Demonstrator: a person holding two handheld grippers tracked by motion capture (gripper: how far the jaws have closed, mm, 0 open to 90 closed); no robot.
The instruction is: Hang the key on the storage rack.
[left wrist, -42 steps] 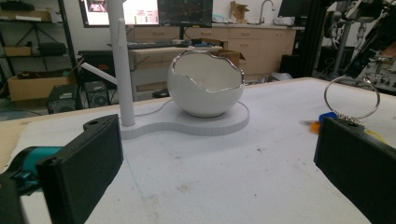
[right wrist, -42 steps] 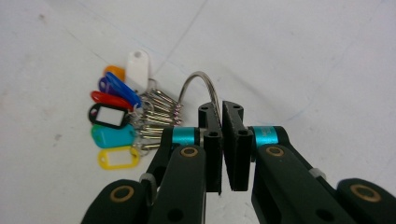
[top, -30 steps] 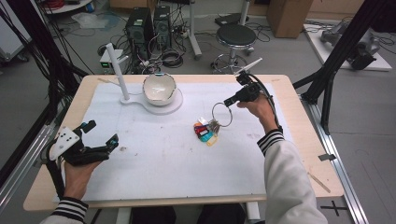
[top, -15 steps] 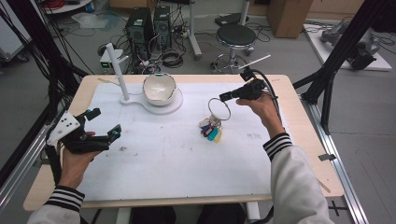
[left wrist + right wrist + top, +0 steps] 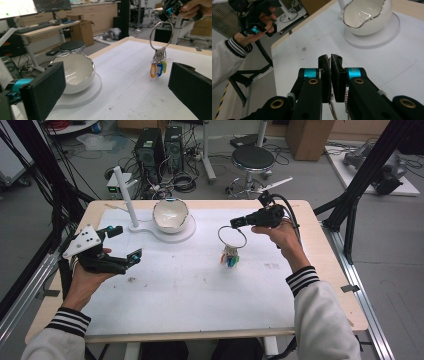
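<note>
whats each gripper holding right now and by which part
The right gripper is shut on the key ring, pinching the top of the big metal loop; the coloured tags dangle below. The left gripper is open, holding nothing.

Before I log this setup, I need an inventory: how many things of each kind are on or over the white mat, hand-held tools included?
Key ring with coloured tags: 1, hanging from the shut right tool
White bowl: 1
White stand with upright post: 1
Hand-held tools: 2, the left tool open
Total: 5
</note>
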